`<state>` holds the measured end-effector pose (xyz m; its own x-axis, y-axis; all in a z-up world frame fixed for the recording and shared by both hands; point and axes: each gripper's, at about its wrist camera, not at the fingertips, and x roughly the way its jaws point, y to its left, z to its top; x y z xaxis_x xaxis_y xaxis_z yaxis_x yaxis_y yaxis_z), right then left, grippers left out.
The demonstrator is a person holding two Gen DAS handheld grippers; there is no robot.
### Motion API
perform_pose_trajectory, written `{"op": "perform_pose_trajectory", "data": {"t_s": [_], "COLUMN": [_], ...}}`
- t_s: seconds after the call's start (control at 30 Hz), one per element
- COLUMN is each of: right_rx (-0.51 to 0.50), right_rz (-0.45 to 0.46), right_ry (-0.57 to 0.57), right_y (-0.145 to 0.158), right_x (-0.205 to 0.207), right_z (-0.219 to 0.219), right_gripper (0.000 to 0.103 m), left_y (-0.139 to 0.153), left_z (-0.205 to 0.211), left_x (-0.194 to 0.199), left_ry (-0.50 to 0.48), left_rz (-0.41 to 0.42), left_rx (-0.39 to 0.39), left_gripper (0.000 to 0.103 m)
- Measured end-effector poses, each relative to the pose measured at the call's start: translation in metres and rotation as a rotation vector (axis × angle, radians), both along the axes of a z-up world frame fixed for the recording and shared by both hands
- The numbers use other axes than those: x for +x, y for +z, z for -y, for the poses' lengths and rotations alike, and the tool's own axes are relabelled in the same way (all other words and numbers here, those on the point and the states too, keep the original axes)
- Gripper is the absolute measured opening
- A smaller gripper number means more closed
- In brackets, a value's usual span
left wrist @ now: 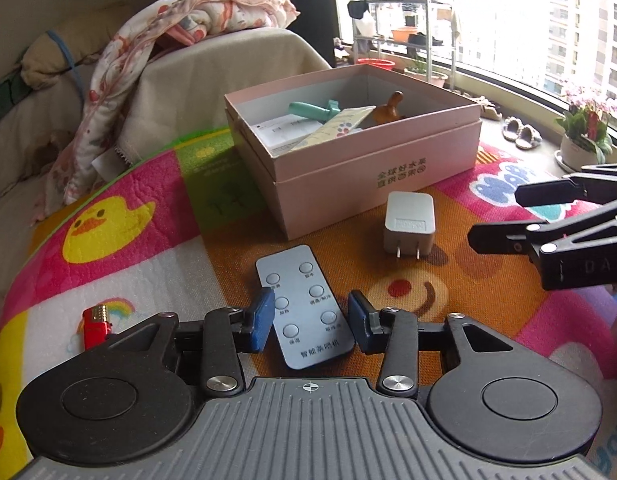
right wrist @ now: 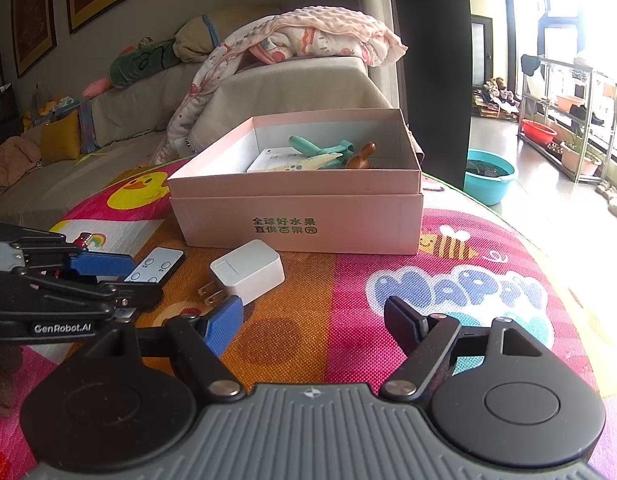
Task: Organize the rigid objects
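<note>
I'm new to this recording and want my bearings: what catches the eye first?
An open pink cardboard box sits mid-mat, already holding a teal tool and a paper tube. In front of it on the bright cartoon play mat lie a white plug charger and a grey remote control, framed by the left tongs.

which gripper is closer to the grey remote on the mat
Left. The left gripper straddles the remote, blue pads on either side of it. The right gripper hangs open off to the side, past the white charger.

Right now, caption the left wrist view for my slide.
Left tongs straddle a grey remote on the play mat, pink box behind.
</note>
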<state>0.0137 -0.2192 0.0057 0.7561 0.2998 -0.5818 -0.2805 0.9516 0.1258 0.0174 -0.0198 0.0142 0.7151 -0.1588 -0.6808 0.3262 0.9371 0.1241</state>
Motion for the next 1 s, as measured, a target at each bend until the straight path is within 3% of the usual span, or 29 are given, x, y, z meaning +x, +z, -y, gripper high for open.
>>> {"op": "perform_pose_trajectory", "data": {"t_s": [0.5, 0.63, 0.73, 0.9, 1.0], "right_rx": [-0.008, -0.011, -0.012, -0.011, -0.013], "right_rz": [-0.018, -0.026, -0.029, -0.031, -0.034], "right_ry": [-0.002, -0.001, 0.0, -0.001, -0.001], "right_y": [-0.001, -0.002, -0.003, -0.003, -0.003], "right_x": [0.002, 0.004, 0.005, 0.005, 0.005], "right_z": [-0.001, -0.002, -0.002, -0.002, -0.002], "right_gripper": [0.078, 0.078, 0.078, 0.078, 0.078], "left_y": [-0.006, -0.007, -0.007, -0.009, -0.008], "left_z": [-0.007, -0.019, -0.029, -0.024, -0.023], "left_x": [0.01, 0.01, 0.012, 0.011, 0.005], "left_ry": [0.033, 0.083, 0.102, 0.084, 0.065], "left_rz": [0.039, 0.004, -0.013, 0.009, 0.006], "left_rx": [-0.102, -0.113, -0.176, -0.152, -0.157], "left_gripper": [0.051, 0.05, 0.049, 0.049, 0.043]}}
